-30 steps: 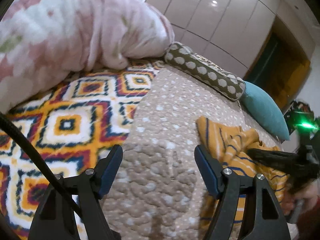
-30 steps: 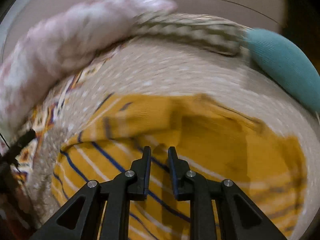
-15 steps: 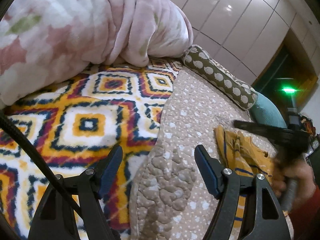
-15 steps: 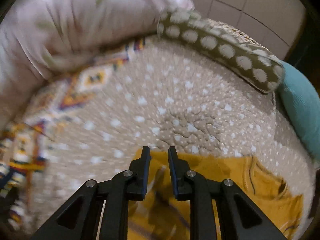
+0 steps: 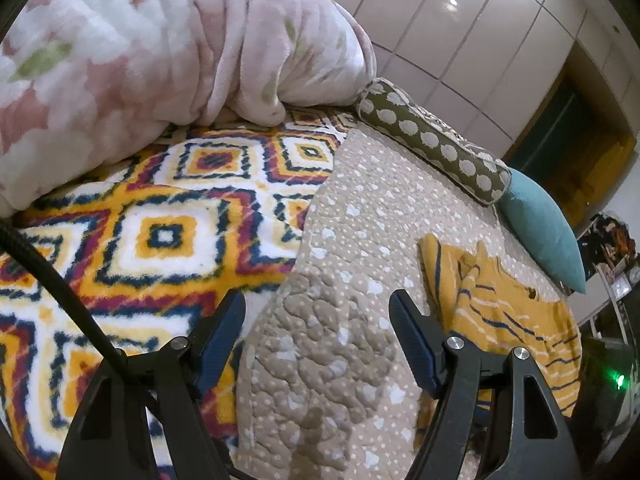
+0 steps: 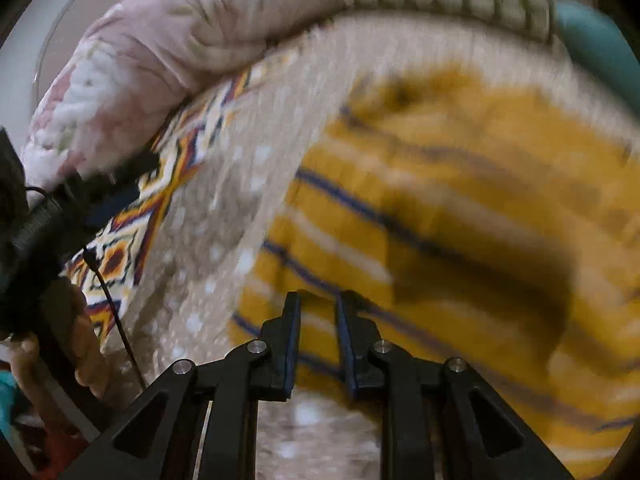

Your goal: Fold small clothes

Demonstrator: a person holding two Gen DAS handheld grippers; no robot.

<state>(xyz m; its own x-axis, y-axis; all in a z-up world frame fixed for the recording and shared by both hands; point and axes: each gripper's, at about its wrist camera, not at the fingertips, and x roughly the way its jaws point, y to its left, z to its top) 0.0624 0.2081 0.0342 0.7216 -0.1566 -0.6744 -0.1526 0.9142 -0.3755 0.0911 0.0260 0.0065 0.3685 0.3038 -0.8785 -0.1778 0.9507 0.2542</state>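
Fold barely begun: mustard striped top (image 5: 508, 320) lies crumpled on dotted quilt (image 5: 360, 216), near teal pillow (image 5: 540, 228). Left gripper (image 5: 316, 336) wide open, empty; right gripper (image 6: 318, 336) narrowly parted over top, nothing held.

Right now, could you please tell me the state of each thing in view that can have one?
Yellow striped garment: crumpled, unfolded, lying on the beige quilt.
Left gripper: open, empty, over the quilt.
Right gripper: jaws narrowly apart, nothing between them, over the garment's edge.
Pink blanket: bunched in a heap.
Teal pillow: lying at the quilt's far edge.
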